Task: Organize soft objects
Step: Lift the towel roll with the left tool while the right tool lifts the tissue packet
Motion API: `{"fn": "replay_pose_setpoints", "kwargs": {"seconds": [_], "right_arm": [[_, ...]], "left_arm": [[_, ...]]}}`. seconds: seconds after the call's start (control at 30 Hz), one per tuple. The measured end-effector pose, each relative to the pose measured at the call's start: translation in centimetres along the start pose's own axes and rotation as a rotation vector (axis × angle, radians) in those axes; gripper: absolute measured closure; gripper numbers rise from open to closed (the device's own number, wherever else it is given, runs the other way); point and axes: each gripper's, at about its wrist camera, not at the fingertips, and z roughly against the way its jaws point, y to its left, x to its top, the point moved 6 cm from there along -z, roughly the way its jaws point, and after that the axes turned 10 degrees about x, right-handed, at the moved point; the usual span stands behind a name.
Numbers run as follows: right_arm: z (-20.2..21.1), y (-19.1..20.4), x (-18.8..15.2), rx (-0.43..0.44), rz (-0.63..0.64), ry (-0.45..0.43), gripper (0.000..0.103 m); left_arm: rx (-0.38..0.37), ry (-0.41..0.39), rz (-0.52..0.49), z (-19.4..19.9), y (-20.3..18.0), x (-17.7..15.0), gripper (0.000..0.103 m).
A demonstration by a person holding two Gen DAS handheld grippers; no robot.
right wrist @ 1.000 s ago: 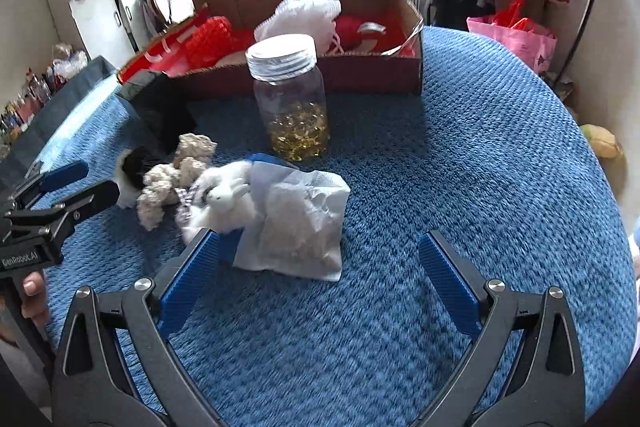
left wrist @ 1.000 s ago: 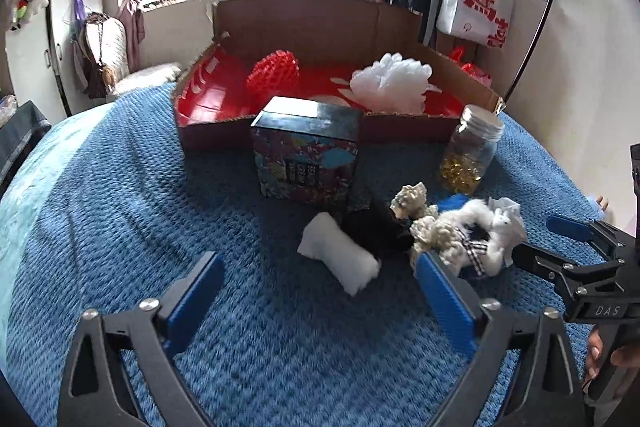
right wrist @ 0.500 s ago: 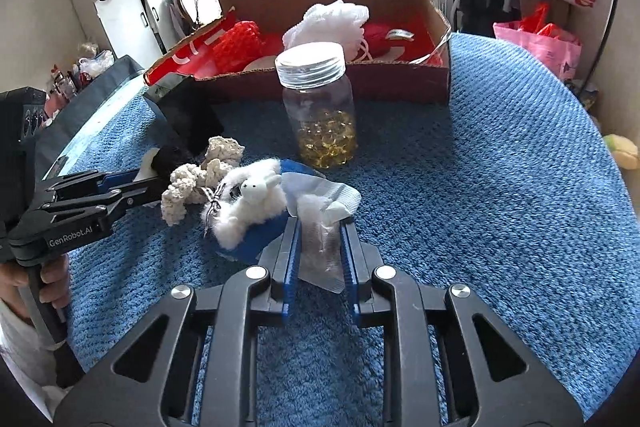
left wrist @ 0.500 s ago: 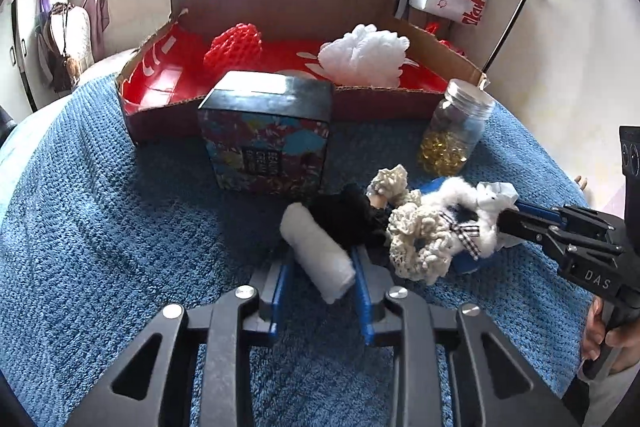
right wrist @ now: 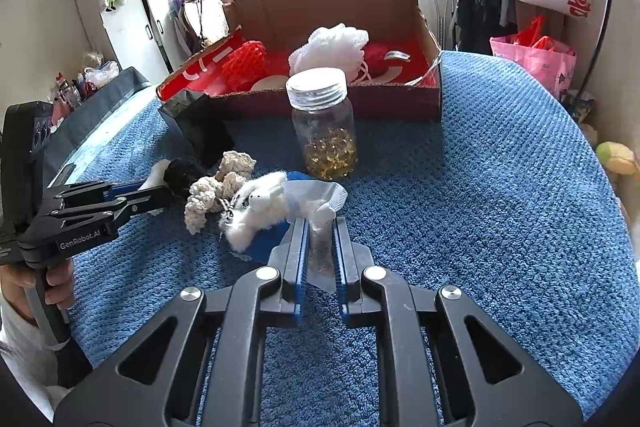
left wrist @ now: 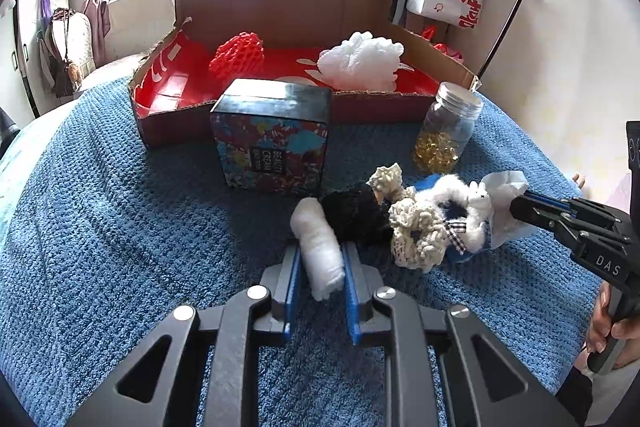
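Grasp step in hand. Left gripper [left wrist: 319, 281] clenched on white roll [left wrist: 318, 247]; right gripper [right wrist: 321, 251] clamped on what looks like a clear pouch [right wrist: 320, 205]. Next: lift both clear, carry ahead into cardboard box [left wrist: 280, 3] beyond the jar [right wrist: 323, 123].

Ahead of you the patterned box [left wrist: 276, 139] and glass jar [left wrist: 446, 131] stand before the cardboard tray [left wrist: 240, 107], with a gap between them at centre frame. Lower left, the blue blanket [left wrist: 100, 227] lies bare. In the right wrist view, its right half is open.
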Motion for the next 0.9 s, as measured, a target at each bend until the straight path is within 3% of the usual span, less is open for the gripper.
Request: {"fn": "replay_pose_setpoints", "kwargs": {"seconds": [0.37,0.67,0.83,0.9], "right_arm": [[1.3,1.0,0.4,0.046,0.007,-0.024,0.095],[3.1,2.2,-0.8,0.241,-0.096,0.009,0.095],[2.6,1.2,-2.3,0.119,-0.084,0.018,0.095],[2.6,0.9,-2.4,0.067,-0.059,0.006,0.094]], "left_arm": [[-0.018,-0.018,0.002,1.4,0.0,0.1,0.087],[-0.075,-0.010,-0.030,3.6,-1.0,-1.6,0.087],[-0.105,0.004,-0.042,3.8,-1.7,-3.2,0.086],[-0.099,0.017,-0.031,3.2,-1.7,-3.8,0.075]]}}
